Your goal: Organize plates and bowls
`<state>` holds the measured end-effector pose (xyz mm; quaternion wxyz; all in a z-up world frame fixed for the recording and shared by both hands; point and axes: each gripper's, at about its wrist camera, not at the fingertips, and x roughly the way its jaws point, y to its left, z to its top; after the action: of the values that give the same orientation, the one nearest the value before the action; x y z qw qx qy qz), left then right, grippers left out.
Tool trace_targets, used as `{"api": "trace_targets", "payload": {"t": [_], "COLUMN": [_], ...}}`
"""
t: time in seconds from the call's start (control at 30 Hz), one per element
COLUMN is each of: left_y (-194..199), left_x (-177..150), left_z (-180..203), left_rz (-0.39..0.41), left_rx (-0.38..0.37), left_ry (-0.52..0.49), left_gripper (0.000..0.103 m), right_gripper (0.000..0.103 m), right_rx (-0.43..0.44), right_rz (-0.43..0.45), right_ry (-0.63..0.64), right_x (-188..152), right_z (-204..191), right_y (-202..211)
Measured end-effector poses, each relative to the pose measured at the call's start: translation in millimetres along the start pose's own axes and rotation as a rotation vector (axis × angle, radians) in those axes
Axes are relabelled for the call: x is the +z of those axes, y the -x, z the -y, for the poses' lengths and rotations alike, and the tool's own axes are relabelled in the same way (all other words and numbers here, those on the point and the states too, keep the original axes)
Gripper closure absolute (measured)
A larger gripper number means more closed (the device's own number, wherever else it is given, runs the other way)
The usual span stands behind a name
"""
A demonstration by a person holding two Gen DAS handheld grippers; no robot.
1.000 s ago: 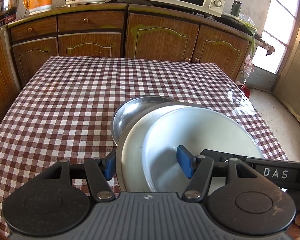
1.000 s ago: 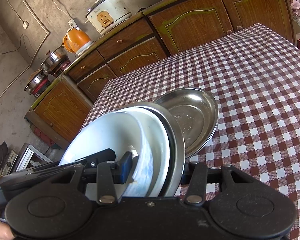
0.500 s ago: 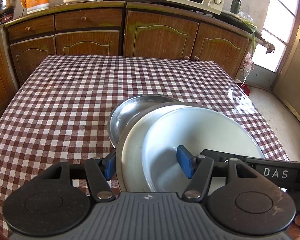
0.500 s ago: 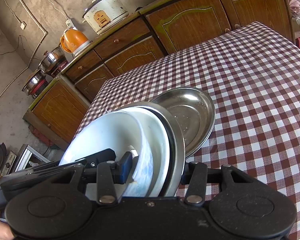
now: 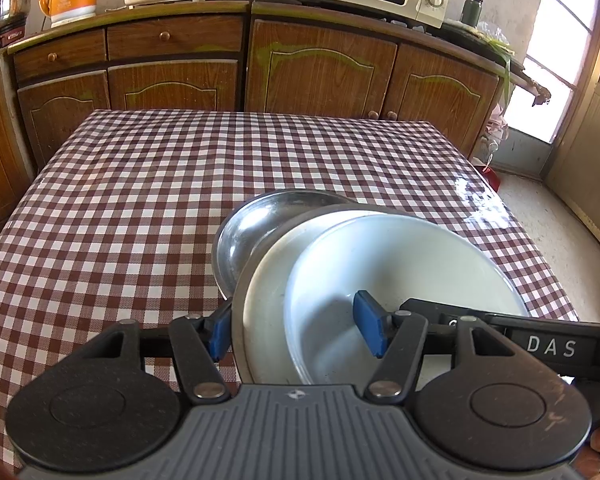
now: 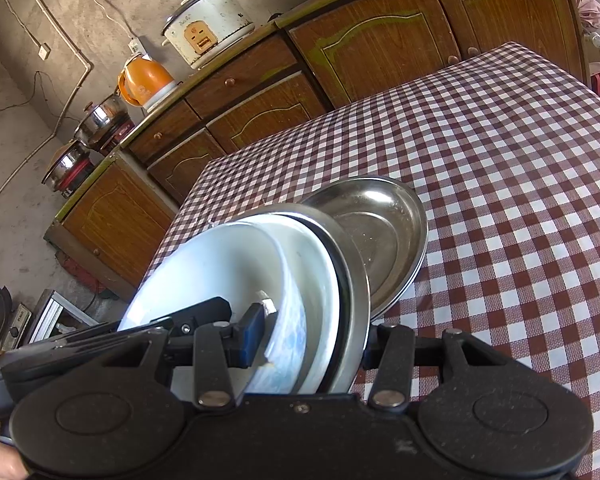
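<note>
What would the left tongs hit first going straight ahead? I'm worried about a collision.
Nothing new: the left tongs already straddle the tilted plates; beyond them likely the steel dish.

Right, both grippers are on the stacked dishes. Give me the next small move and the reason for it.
Probably lower the stack flat onto the checked tablecloth. The left gripper and right gripper each clamp the white bowl and metal plate at the rim from opposite sides, tilted above the steel dish. Both jaws look closed on them, so setting down comes before letting go.
</note>
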<state>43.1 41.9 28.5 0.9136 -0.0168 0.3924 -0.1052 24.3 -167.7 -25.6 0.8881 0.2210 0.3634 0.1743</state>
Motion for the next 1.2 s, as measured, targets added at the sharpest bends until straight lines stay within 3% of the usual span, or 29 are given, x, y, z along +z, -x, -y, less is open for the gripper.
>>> {"api": "trace_targets", "payload": {"t": [1.2], "left_y": [-13.8], "left_x": [18.2], "left_z": [0.9], "left_rz": [0.009], "left_rx": [0.0], "left_ry": [0.007], "left_gripper": [0.04], "right_gripper": [0.048], "right_rx": [-0.002], "right_rz": [0.006], "right_ry": [0.003], "right_x": [11.7], "right_z": [4.6], "right_y": [-3.6]}}
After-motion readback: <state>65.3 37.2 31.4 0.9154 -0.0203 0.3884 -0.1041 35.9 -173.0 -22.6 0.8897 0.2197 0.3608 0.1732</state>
